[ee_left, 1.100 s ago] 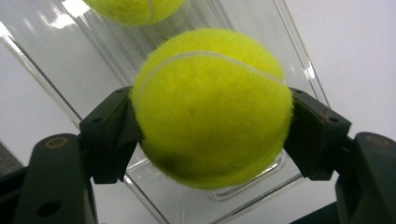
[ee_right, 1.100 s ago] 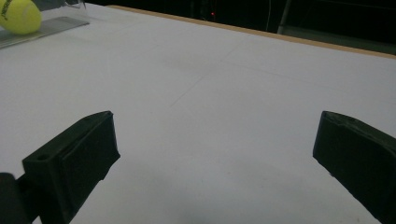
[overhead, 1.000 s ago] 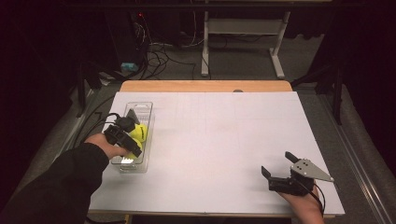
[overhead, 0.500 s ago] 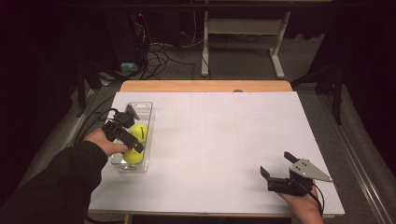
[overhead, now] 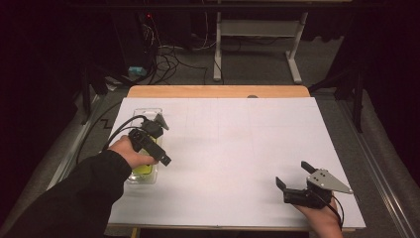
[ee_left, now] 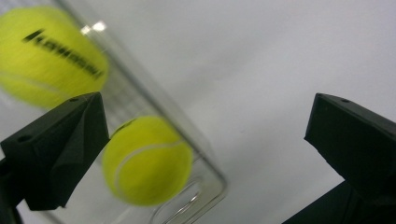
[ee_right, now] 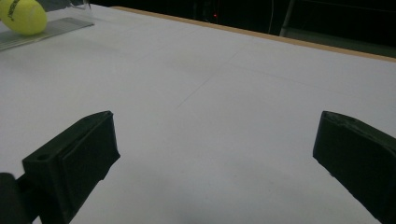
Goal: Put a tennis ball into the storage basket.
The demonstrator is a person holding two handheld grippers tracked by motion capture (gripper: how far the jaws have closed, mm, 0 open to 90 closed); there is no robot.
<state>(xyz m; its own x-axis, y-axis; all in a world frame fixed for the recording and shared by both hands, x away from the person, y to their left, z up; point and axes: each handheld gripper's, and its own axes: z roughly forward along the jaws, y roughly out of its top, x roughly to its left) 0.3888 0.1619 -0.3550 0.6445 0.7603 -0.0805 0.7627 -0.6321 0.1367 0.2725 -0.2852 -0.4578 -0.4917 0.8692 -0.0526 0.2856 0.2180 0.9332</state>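
Your left arm wears a black sleeve (overhead: 74, 198). Both tongs, left (overhead: 157, 141) and right (overhead: 294, 181), are black, each with 2 blocky jaws; the right carries a grey triangular plate (overhead: 328, 180) dotted with small holes.

Two yellow-green tennis balls, the nearer (ee_left: 147, 161) with a white seam, the farther (ee_left: 49, 56) with black lettering; a clear plastic container (ee_left: 205, 172); a white bench (overhead: 237, 148) with a tan wooden far edge; both claws black, left claw (ee_left: 205, 140), right claw (ee_right: 210, 163).
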